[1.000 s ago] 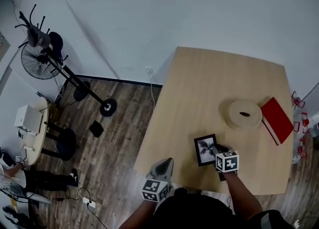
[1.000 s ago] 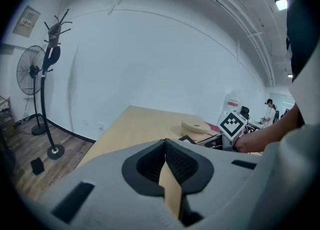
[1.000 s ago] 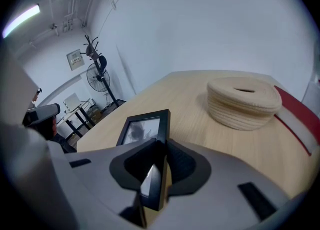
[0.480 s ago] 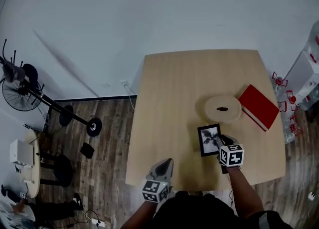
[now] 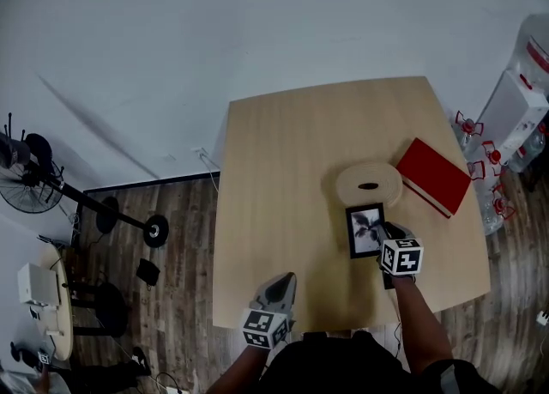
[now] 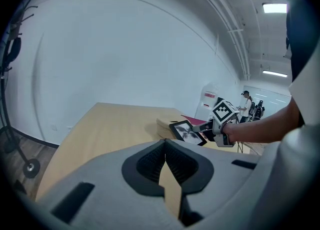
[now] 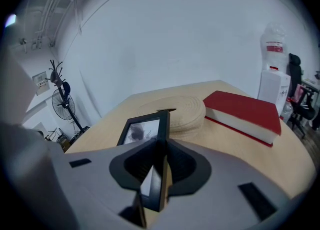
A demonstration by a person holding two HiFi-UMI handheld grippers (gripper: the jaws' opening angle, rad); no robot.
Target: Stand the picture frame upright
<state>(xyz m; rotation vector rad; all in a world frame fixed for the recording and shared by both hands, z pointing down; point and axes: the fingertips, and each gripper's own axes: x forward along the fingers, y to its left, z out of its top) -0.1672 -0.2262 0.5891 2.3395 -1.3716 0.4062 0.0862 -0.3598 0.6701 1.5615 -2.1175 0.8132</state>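
The black picture frame [image 5: 364,229] holds a dark plant print and is on the light wooden table [image 5: 283,169], just in front of a round woven disc [image 5: 369,184]. My right gripper [image 5: 385,236] is shut on the frame's right edge. In the right gripper view the frame [image 7: 145,126] runs edge-on between the jaws [image 7: 159,160]. From the left gripper view the frame [image 6: 186,132] looks tilted, face up and toward me. My left gripper [image 5: 283,282] hangs at the table's front edge, away from the frame. Its jaws [image 6: 165,146] are shut on nothing.
A red book [image 5: 433,176] lies to the right of the woven disc, near the table's right edge. A white water dispenser [image 5: 515,113] stands on the floor at the right. A standing fan [image 5: 26,169] and a small side table [image 5: 43,298] are far left.
The head view has swung, so the table now sits more squarely. My right gripper and the frame have moved closer to the woven disc. The left gripper has stayed at the front edge.
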